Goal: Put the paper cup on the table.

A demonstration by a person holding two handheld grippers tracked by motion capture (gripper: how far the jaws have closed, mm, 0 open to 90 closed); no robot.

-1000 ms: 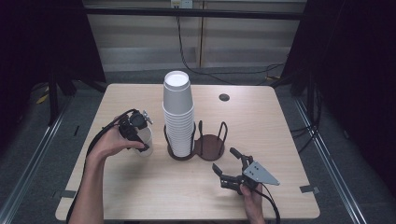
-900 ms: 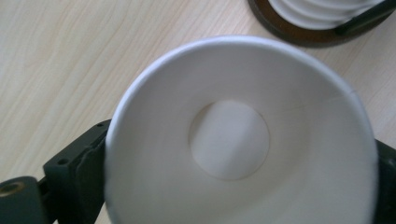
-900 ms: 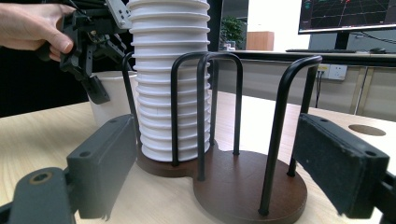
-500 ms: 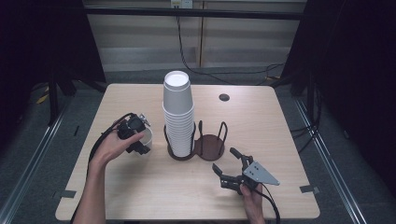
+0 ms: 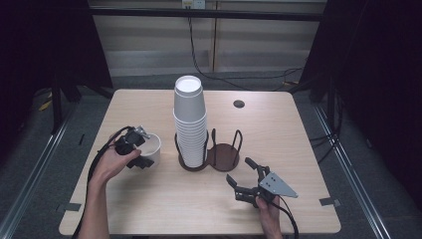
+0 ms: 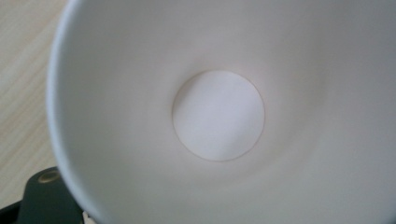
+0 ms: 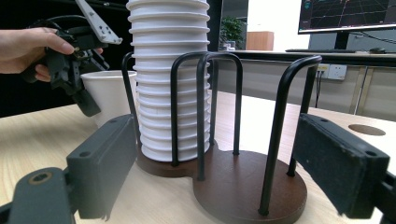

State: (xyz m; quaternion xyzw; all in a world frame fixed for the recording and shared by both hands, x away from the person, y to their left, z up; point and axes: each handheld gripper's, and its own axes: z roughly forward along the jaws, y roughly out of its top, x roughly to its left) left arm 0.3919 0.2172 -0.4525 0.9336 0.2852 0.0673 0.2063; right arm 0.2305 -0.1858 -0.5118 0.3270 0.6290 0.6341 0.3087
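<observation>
The white paper cup (image 6: 219, 112) is being looked into by the left gripper view, where its round base is being shown; the high view is showing the left gripper (image 5: 142, 149) clamped on its rim. The right gripper (image 5: 247, 176) is being held with jaws apart, facing the cup holder (image 7: 243, 182) and cup stack (image 7: 170, 79).

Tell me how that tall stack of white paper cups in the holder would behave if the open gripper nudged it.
The cup stack rises far above the holder's black wire posts, so its top would probably sway or tip first. Nested paper cups look light, so a small push from the right gripper likely shifts them. The upper cups might slide off separately, since only the lower ones are caged.
</observation>
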